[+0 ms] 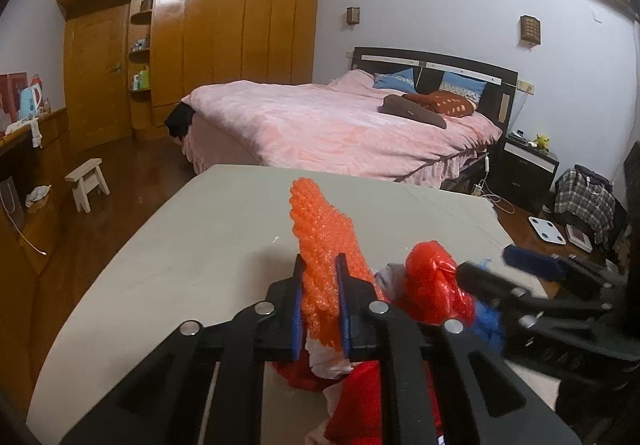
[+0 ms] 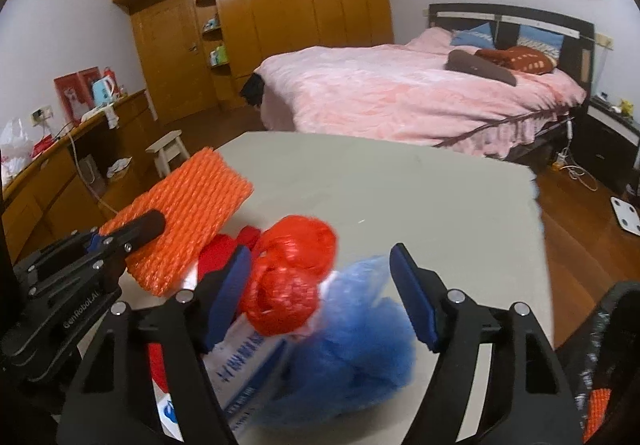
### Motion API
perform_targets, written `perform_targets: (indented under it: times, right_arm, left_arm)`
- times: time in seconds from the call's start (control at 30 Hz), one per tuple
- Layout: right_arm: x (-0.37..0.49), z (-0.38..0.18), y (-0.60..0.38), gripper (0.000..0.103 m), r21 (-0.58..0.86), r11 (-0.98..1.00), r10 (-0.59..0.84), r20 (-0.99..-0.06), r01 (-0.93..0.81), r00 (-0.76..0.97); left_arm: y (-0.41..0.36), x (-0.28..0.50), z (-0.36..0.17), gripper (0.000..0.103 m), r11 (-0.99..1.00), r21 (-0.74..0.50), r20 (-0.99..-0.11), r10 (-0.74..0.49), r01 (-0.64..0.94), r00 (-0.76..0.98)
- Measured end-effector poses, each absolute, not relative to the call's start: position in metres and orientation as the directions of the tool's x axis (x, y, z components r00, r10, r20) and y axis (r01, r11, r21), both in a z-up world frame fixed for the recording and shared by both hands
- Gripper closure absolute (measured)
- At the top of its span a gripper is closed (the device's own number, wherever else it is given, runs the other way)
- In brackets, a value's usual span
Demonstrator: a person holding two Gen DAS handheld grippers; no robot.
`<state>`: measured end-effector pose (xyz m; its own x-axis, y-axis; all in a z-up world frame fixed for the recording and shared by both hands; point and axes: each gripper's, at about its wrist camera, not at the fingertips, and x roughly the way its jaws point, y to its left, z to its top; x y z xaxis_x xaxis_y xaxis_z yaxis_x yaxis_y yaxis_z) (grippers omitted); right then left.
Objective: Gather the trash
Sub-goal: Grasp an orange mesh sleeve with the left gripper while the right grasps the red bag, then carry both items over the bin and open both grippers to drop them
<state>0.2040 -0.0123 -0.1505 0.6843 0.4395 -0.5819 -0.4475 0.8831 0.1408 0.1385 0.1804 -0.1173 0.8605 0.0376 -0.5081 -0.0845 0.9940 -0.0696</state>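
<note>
An orange foam net [image 1: 320, 229] stands up from the beige table [image 1: 180, 265], with my left gripper [image 1: 320, 259] shut on its lower part. In the right wrist view the same net [image 2: 188, 213] lies flat at the left, one of the left fingers [image 2: 148, 225] across it. My right gripper [image 2: 320, 249] is open around a knotted red plastic bag [image 2: 296, 265] and a crumpled blue bag [image 2: 360, 345]. Under them lies a white packet with blue print [image 2: 248, 365]. The left wrist view shows the red bag [image 1: 432, 285] beside the right gripper [image 1: 486, 261].
A pink bed [image 2: 400, 93] lies beyond the table's far edge [image 2: 400, 149]. A small wooden stool [image 1: 86, 181] stands on the floor at left, by a long wooden counter [image 1: 36, 133]. A white scale [image 1: 546, 229] lies on the floor at right. A black bag [image 2: 612, 345] sits at lower right.
</note>
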Motion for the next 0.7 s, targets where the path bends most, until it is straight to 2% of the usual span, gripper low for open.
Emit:
perform_targets:
  times: [0.13,0.23,0.3,0.37,0.5,0.7]
  right_arm:
    - [0.204,-0.158,0.0,0.04,0.139,0.877,0.444,-0.598,-0.46,0.667]
    - [0.205,-0.162,0.007,0.048,0.132,0.874,0.443,-0.611,-0.468,0.656]
    - [0.207,-0.166,0.011,0.061,0.134,0.869,0.449,-0.621,-0.477,0.643]
    - [0.206,-0.167,0.013,0.068,0.138,0.862,0.457,-0.629,-0.489,0.629]
    - [0.204,-0.165,0.012,0.072,0.142,0.856,0.468,-0.618,-0.497,0.631]
    - [0.196,-0.145,0.003,0.072,0.156,0.851,0.491,-0.572,-0.501,0.657]
  left_arm:
    - [0.183,0.139,-0.117,0.089,0.993,-0.068,-0.506,0.045,-0.093,0.861]
    - [0.186,0.138,-0.119,0.089,0.993,-0.069,-0.507,0.05,-0.098,0.861]
    - [0.187,0.139,-0.119,0.089,0.992,-0.068,-0.508,0.054,-0.102,0.86]
    - [0.189,0.139,-0.119,0.089,0.992,-0.07,-0.508,0.057,-0.107,0.86]
    - [0.188,0.138,-0.119,0.089,0.992,-0.068,-0.508,0.06,-0.109,0.859]
    - [0.181,0.135,-0.113,0.089,0.993,-0.062,-0.494,0.058,-0.102,0.868]
